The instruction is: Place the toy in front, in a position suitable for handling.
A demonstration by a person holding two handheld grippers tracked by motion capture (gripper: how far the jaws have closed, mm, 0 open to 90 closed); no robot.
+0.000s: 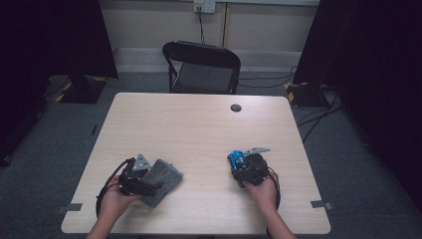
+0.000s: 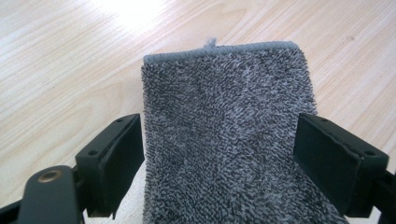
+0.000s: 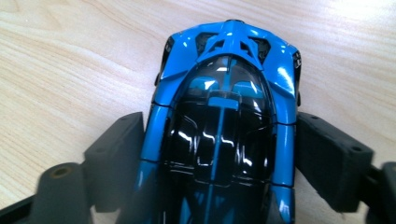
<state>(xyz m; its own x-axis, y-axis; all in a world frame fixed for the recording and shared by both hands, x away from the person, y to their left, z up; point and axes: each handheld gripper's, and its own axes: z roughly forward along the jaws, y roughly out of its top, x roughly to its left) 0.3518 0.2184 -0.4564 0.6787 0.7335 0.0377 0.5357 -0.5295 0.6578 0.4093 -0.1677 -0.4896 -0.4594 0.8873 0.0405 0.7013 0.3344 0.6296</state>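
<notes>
A pale wooden table [image 1: 199, 124] stood on grey carpet with one black folding chair [image 1: 201, 67] beyond its far edge, at the upper middle of the high view, and one small dark round spot [image 1: 236, 107] near that edge. At the lower left of that view the left gripper [image 1: 149, 175] lay over one grey terry cloth [image 1: 166, 179] flat on the table, and in the left gripper view its two jaws stood apart, one on each side of the cloth [image 2: 224, 135], the left touching its edge. At the lower right the right gripper [image 1: 242, 162] straddled one blue toy car [image 1: 236, 158], whose blue and black body [image 3: 224, 121] lay between the two jaws, which sat close along its sides; whether they pressed on it I could not tell.
</notes>
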